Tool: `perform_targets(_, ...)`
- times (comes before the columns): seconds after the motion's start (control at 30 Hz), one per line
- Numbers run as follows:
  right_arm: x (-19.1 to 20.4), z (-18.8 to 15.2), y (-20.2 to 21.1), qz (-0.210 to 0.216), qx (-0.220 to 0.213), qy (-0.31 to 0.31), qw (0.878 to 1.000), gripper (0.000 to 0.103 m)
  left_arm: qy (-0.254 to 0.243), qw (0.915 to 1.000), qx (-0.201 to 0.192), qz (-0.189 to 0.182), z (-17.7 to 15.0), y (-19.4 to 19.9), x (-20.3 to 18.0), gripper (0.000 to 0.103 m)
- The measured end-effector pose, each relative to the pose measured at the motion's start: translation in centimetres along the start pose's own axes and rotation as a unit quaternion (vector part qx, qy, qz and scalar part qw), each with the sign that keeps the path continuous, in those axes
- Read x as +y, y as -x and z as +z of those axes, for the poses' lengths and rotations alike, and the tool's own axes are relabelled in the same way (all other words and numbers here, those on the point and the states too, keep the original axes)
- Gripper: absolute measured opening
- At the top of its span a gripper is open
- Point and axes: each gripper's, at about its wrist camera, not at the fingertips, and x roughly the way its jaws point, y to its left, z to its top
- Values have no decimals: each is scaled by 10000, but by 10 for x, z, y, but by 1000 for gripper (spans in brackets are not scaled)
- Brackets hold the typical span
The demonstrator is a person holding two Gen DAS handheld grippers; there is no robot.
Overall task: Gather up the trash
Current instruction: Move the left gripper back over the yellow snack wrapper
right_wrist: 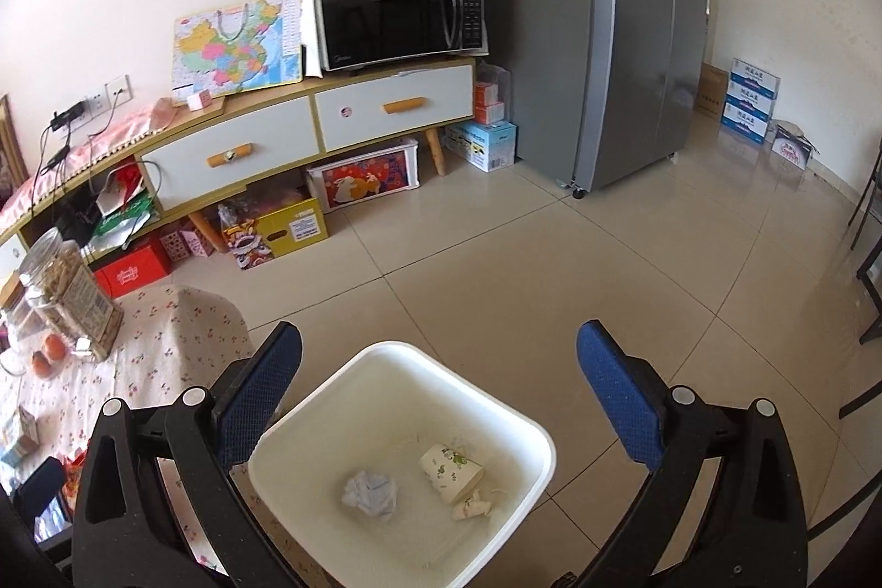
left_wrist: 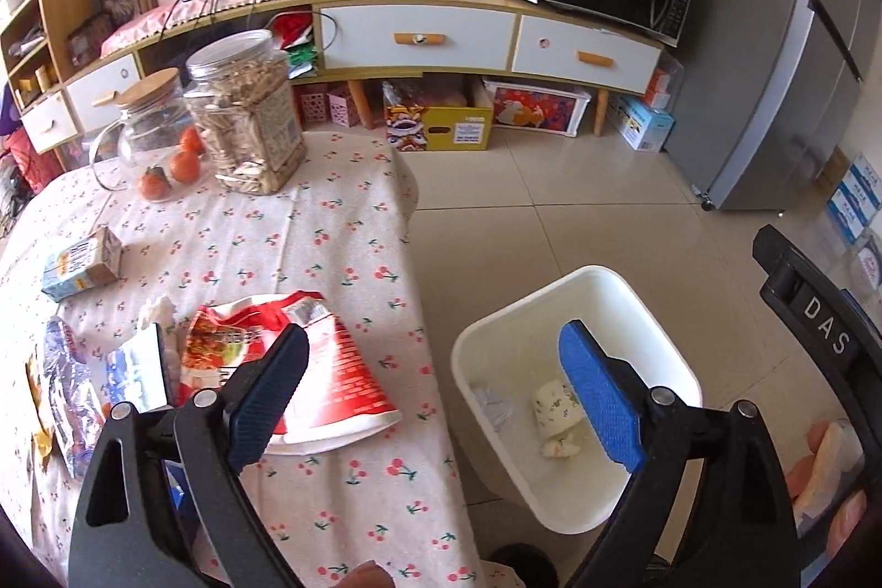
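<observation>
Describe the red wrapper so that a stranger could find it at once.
Start at the table with the cherry-print cloth. Near its edge beside the white bin lies the red wrapper, flat and torn open. It is the largest piece there, bright red with a white brick pattern.

White bin [right_wrist: 537,433] sat on floor beside table, held crumpled paper [right_wrist: 369,494], paper cup [right_wrist: 449,472] on its side. Red wrapper [left_wrist: 308,367], milk carton [left_wrist: 82,263] lay on tablecloth.
</observation>
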Motion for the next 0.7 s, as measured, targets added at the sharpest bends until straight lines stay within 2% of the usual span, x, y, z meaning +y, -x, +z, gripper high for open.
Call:
perform_targets(0.4, 78, -25, 31, 706, -58, 759, 9946, 96, 405, 9968, -118, 679, -16, 27, 86, 90)
perform_targets(0.7, 126, -42, 48, 1148, -81, 1215, 9859, 96, 391, 9932, -204, 1074, -34, 42, 141, 90)
